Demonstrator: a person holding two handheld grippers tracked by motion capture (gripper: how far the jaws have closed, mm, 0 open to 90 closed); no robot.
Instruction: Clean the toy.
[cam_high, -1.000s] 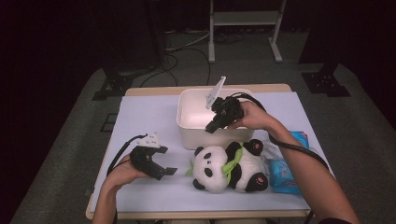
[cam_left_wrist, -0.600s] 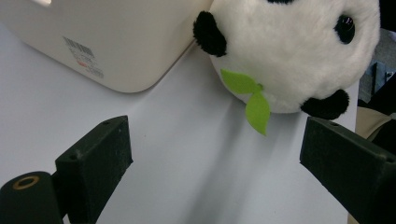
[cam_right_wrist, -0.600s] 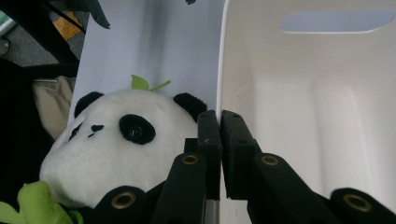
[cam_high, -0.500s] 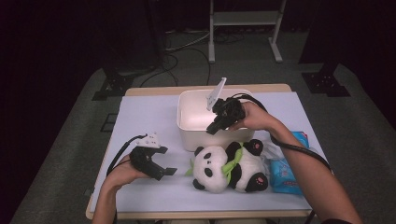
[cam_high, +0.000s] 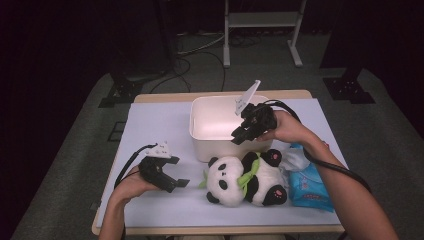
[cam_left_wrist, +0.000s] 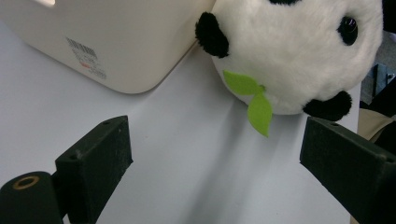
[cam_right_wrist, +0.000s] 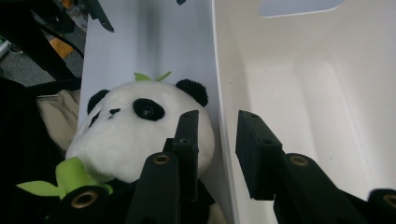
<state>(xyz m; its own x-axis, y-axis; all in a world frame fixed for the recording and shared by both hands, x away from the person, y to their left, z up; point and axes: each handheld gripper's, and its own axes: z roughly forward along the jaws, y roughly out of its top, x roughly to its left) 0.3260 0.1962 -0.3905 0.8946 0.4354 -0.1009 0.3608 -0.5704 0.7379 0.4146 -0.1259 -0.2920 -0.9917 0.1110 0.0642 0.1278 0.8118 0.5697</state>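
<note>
A white plastic bin (cam_high: 215, 125) stands mid-table, its inside bare in the right gripper view (cam_right_wrist: 327, 93). A plush panda (cam_high: 245, 177) with green leaves lies in front of it. My right gripper (cam_high: 239, 137) hangs over the bin's near rim. Its jaws have just been opening, and in its own view this gripper (cam_right_wrist: 218, 119) stands open astride the bin's wall, with the pads clear of it and the panda (cam_right_wrist: 130, 126) below. My left gripper (cam_high: 179, 171) rests on the table left of the panda. It is open (cam_left_wrist: 215, 140) and wide, with the panda's head (cam_left_wrist: 294, 51) just ahead.
A blue tissue pack (cam_high: 310, 182) lies right of the panda, under the right forearm. A pale lilac sheet (cam_high: 155, 125) covers the table, bare at the left and back. The bin's outer wall (cam_left_wrist: 116, 42) carries a barcode label.
My right hand has shifted a little to the right along the bin's near rim. The left hand and the panda have stayed put.
</note>
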